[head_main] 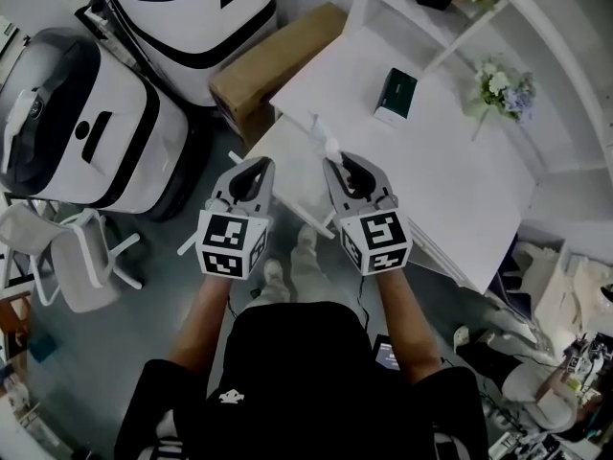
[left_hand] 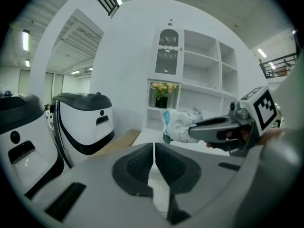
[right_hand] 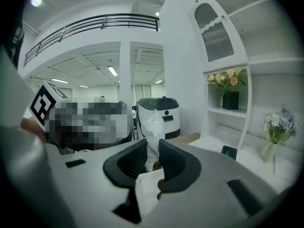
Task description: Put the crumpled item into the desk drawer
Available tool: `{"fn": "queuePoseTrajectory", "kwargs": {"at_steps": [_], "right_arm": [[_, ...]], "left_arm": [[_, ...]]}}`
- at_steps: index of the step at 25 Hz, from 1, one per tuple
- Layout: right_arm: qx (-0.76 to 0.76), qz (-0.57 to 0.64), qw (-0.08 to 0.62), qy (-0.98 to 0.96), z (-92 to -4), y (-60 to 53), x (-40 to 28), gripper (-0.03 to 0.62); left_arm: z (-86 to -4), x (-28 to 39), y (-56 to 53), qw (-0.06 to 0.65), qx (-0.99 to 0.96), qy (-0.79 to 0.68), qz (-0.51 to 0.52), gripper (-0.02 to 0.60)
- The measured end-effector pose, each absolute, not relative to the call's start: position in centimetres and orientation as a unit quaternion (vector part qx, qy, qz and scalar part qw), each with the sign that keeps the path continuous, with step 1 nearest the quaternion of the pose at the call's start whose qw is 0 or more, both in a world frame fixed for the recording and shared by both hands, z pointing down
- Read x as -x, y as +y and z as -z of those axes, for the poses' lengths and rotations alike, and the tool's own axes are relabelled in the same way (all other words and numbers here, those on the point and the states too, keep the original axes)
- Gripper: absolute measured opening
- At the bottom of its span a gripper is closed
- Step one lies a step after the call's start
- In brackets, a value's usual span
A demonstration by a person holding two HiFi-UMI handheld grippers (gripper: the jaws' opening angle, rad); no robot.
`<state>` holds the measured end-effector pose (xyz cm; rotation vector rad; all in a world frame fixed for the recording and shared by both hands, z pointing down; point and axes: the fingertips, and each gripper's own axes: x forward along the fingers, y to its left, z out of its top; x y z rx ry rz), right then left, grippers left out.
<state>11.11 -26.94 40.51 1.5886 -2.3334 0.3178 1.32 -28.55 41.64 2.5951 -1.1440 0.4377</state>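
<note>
our right gripper (head_main: 337, 164) pinches the crumpled item (right_hand: 153, 125), a white wad standing up from its narrow jaws; our left gripper (left_hand: 154, 151) is closed on nothing. both hover at the near edge of the desk (head_main: 450, 175). we cannot make out the drawer; the desktop seems to hide its front

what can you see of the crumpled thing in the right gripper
The crumpled item is a white, creased wad, like thin wrapping or tissue, pale blue on one side. The right gripper pinches one end; the rest sticks out past its jaws. It is in the air by the white desk, touching nothing else.
</note>
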Motion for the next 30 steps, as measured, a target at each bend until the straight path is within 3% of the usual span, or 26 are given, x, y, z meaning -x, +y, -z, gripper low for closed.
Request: {"fn": "queuePoseTrajectory", "kwargs": {"at_steps": [30], "right_arm": [[-0.440, -0.190, 0.301, -0.825, -58.4, -29.6, -10.0, 0.071]], "left_arm": [[-51.5, -0.7, -31.7, 0.201, -0.864, -0.415, -0.203, 0.014]]}}
